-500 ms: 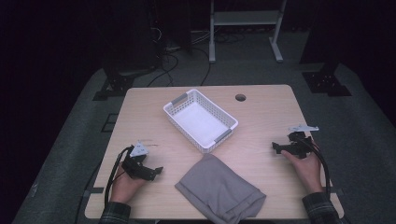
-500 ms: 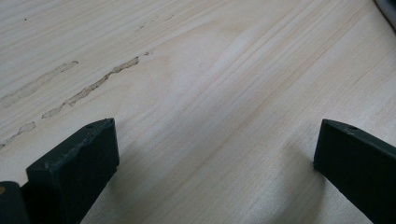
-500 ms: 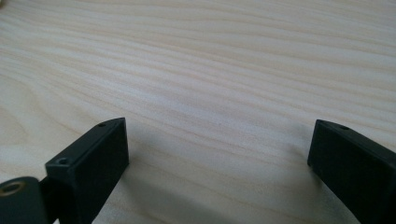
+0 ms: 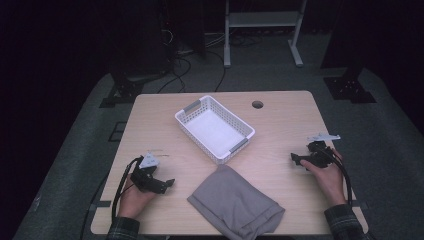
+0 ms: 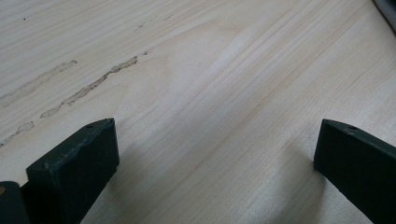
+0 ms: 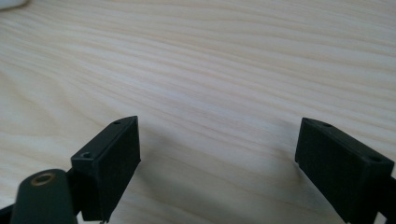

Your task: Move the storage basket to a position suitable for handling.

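Resting on the desk (image 4: 280, 125), left gripper (image 4: 167, 183) and right gripper (image 4: 295, 158) flank the folded grey cloth (image 4: 235, 202) — jaws spread, empty, aimed inward for a two-sided pickup — white basket (image 4: 215, 129) waiting just behind.

Pale matt wooden table (image 4: 280, 120), white plastic lattice basket (image 4: 186, 125), soft grey cloth (image 4: 235, 202).

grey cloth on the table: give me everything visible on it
The grey cloth looks like soft woven fabric, folded into a rough rectangle lying flat and turned at an angle to the table edge. A hem or folded band runs along its near-left side, with slight bunching at the near-right corner. It sits at the near middle of the table, its far corner just short of the white basket. Neither gripper touches it.
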{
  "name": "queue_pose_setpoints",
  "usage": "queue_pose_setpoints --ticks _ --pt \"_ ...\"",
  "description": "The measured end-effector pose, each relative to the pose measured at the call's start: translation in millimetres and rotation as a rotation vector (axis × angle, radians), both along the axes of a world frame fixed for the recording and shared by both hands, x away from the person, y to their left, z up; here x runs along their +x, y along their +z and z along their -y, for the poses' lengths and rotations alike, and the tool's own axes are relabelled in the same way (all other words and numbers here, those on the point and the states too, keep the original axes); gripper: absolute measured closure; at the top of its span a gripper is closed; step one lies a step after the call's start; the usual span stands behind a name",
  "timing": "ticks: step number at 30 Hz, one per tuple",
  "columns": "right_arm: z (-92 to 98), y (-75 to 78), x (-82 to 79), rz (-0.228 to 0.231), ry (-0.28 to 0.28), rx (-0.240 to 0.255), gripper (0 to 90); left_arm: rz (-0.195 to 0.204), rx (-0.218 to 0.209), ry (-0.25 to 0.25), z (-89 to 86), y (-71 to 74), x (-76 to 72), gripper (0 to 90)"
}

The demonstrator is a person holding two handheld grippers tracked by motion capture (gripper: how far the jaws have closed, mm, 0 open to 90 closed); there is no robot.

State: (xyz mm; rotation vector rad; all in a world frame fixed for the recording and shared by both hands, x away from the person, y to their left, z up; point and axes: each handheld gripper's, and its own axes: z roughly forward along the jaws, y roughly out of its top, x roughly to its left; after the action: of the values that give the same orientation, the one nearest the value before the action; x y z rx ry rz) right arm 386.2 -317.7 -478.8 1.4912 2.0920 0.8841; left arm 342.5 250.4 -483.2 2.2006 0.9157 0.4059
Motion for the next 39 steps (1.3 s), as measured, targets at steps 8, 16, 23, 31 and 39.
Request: queue_pose_setpoints --ticks 8,16,23,31,39 --pt "-10.1 9.8 1.0 0.003 0.050 0.011 16.2 -0.001 0.002 -0.005 0.0 0.2 0.3 0.0" --pt "-17.4 13.9 1.3 0.011 0.086 0.029 19.1 -0.001 0.001 -0.005 0.0 0.1 0.3 0.0" --pt "-25.2 23.6 6.8 0.030 0.111 0.058 22.2 -0.001 0.001 -0.005 0.0 0.1 0.3 0.0" --pt "-37.4 30.3 10.5 0.039 0.148 0.064 24.9 0.000 0.000 -0.005 0.1 0.0 0.0 0.0" --pt "-45.0 38.0 13.5 0.044 0.184 0.096 29.5 0.000 -0.001 -0.005 0.1 0.0 -0.2 0.0"
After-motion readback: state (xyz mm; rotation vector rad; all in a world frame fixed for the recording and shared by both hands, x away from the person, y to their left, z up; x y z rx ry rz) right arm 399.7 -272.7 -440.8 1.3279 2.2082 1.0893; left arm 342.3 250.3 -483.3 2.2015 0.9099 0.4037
